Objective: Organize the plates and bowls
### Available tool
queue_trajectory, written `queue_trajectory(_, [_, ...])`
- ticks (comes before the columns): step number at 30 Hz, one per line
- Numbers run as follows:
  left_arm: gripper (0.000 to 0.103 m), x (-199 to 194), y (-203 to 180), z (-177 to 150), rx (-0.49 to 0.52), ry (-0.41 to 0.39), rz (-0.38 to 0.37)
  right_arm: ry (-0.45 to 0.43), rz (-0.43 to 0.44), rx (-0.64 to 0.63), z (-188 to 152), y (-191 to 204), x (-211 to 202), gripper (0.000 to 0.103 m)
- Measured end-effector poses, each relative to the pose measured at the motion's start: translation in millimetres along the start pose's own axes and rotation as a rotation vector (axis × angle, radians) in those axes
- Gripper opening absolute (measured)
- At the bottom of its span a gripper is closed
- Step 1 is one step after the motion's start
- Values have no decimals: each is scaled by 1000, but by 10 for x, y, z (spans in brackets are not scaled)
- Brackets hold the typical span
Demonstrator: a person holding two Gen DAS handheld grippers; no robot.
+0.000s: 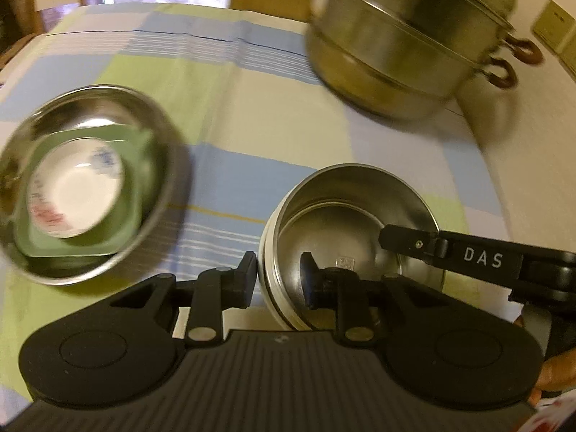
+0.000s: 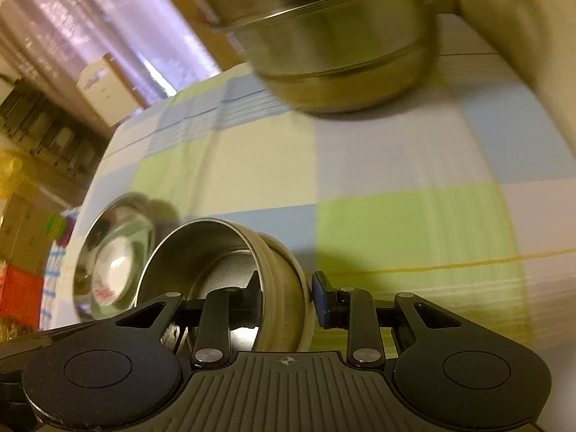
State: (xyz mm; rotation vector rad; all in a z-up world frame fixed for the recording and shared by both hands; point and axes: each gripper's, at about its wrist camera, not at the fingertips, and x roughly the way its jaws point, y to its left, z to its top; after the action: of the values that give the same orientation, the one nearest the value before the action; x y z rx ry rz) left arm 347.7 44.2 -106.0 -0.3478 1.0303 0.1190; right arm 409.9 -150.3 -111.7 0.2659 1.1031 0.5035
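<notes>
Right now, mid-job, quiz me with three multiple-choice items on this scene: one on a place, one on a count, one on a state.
1. Where is the white cup?
A. in the green dish inside the wide steel bowl
B. in the stacked steamer pot
C. bare on the checked cloth

2. How many grippers clamp the cream-sided steel bowl?
A. none
B. one
C. two

3. How does that bowl sit?
A. upside down
B. mouth open, nothing inside
C. lidded

Answers:
1 A, nested there in the left wrist view.
2 C, the left gripper and right gripper each straddle its wall.
3 B, its bare steel floor shows.
</notes>
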Motion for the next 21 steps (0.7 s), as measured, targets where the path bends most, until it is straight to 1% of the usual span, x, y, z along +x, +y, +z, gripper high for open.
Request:
queue_trajectory(4, [21,-45,193,0,-37,-11,17,10,16,-32,7,188,122,29])
queue_trajectory(10, [21,-96,352,-26,-71,-25,43,16,29,-80,-9,365,226,29])
queue_trajectory(21, [21,-125,406,-55,-80,-30,49,26,33,-107,-19,436,261,29])
